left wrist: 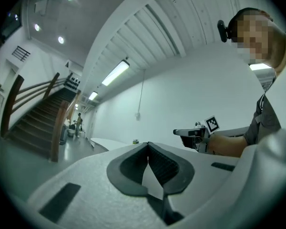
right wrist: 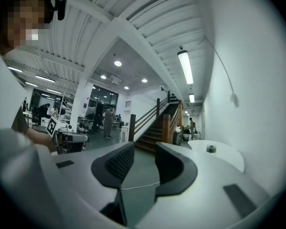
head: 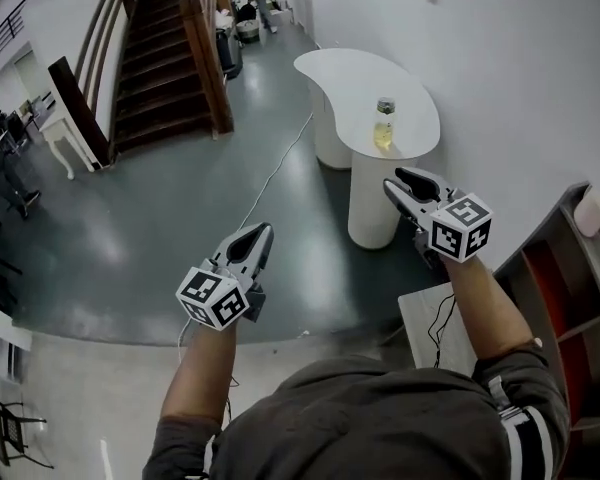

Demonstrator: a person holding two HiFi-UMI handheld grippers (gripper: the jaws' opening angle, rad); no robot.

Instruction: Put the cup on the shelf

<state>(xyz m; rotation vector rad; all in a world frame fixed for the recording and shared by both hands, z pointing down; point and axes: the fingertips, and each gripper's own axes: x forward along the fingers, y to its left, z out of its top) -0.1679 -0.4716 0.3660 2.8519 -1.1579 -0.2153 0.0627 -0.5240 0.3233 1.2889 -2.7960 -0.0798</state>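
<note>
The right claw (head: 398, 180) hangs in the air with its jaws apart and nothing between them. The left claw (head: 260, 230) has its jaws together and is also empty. It is held well off to the left and takes no part yet.

The cup (head: 384, 125) stands upright on the table (head: 330, 68), ahead of the right claw and a little to the right of where its jaws aim, not yet reached. It looks clear, with yellowish liquid inside and a dark top. The shelf (head: 550, 268) is behind the right claw and to its right, so the carry calls for a turn back that way.

Several things could go wrong from here
- The jaws do not point at the cup. Going in on this line, one pad would likely strike its side and tip it or push it along the table
- The gap between the jaws looks modest. If it is too narrow for the cup, the tips would shove it instead of passing round it
- A smooth wall may slip in a light grip, and the liquid could spill if the cup tilts
- On the swing back, the cup could hit the shelf's edge
</note>
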